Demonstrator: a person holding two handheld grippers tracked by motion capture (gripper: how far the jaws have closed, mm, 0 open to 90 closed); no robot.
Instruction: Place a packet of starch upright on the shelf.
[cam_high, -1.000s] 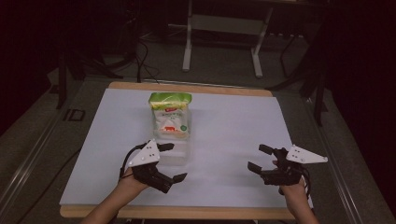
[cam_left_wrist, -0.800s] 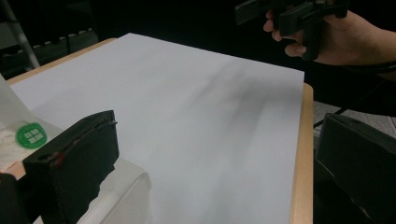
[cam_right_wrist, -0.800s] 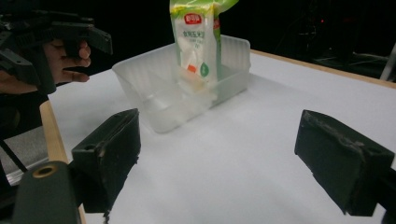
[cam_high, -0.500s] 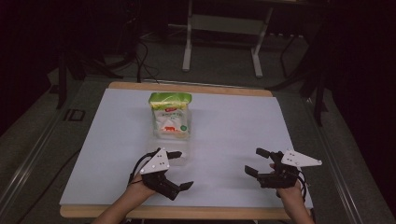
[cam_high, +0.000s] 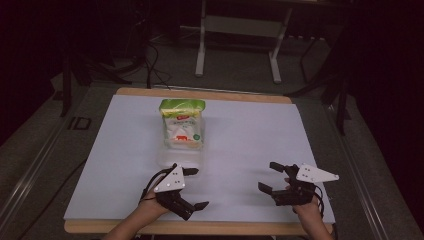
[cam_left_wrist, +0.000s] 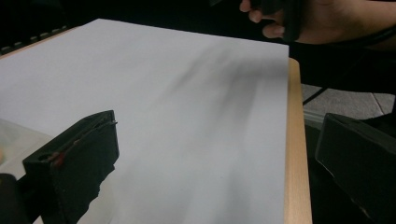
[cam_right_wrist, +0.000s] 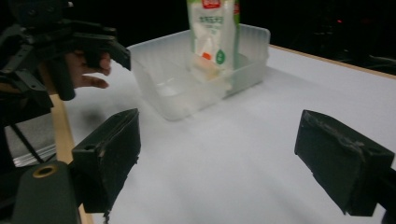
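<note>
- Bag (cam_high: 182, 122) is standing in the clear tub (cam_high: 181, 159), mid-table, well ahead of you.
- You're holding left gripper (cam_high: 192, 188) and right gripper (cam_high: 270, 176) with jaws apart, empty.
- Approaching high is risking tipping the bag; nudging the light tub is risking sliding it.

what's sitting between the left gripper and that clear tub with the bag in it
Nothing visible. In the high view only bare white table top lies between the left gripper and the near end of the clear tub, which holds the green-topped bag. The gripper is open and apart from the tub.
</note>
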